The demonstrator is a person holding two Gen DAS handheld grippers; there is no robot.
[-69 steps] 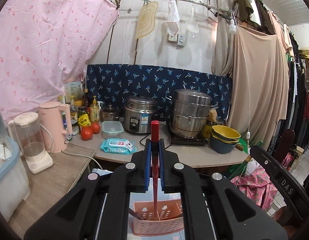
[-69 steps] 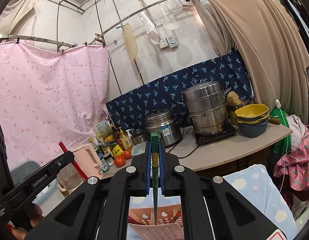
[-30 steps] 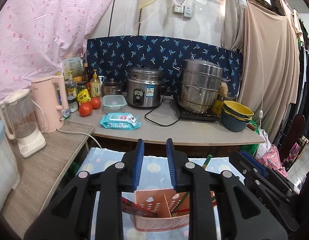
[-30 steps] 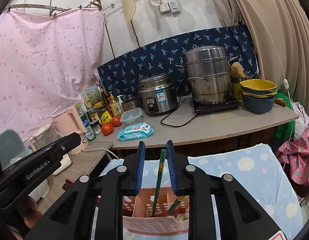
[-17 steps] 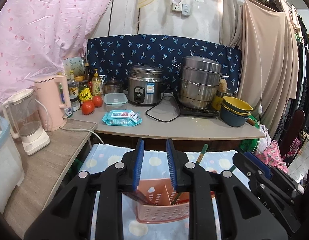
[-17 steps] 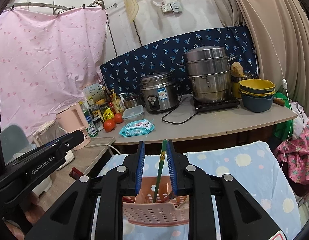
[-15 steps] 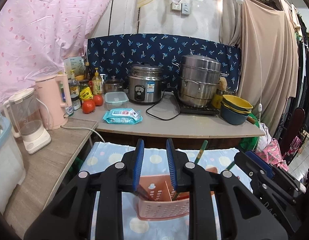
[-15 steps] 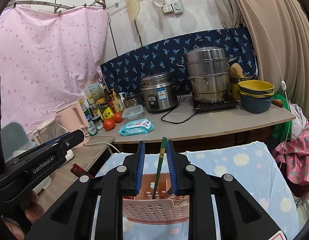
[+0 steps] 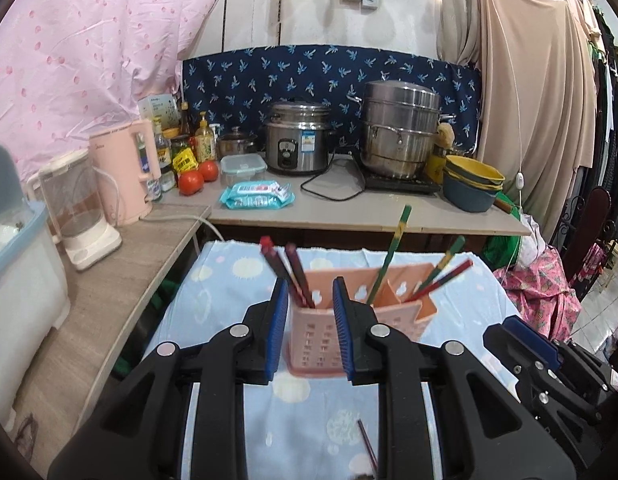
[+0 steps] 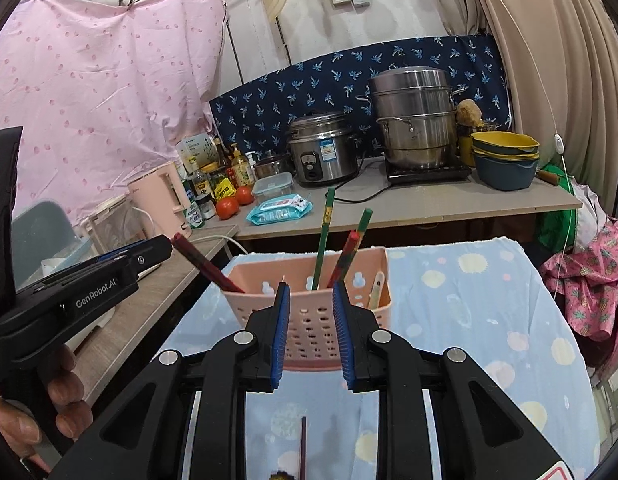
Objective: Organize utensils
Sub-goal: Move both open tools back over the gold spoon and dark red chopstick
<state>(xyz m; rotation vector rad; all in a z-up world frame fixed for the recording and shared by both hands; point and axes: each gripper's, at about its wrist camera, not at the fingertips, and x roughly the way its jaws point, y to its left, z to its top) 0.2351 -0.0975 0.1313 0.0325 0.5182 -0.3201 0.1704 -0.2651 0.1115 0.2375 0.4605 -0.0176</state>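
Nearest the cameras, a dark chopstick [image 10: 303, 446] is seen lying loose on the blue spotted cloth [image 10: 469, 312], just below the right gripper [image 10: 307, 332]; it has not yet been put away. Both tools are now empty: a couple of seconds ago a red chopstick was pinched in the left gripper [image 9: 310, 330] and a green one in the right, and both have since been released and the grippers drawn back from the pink basket [image 10: 309, 312]. The fingers of each gripper are held spread, with nothing between the blue pads [image 10: 280, 330]. The two are held level, side by side, aimed forward at the basket, with the left one gripped by a bare hand [image 10: 49, 412] at the edge of the right view. In the basket, which stands on the cloth just ahead, the red chopsticks [image 9: 287, 274] are seen leaning in the left compartment, and the green chopstick [image 10: 323, 238] stands upright in another, beside a further green and red pair [image 10: 351, 252]. The sorting is judged to be nearly finished, the loose stick being the likely next pick. Behind, the counter [image 9: 349, 216] is crowded with a rice cooker [image 9: 299, 142] and a steamer pot [image 9: 401, 132].
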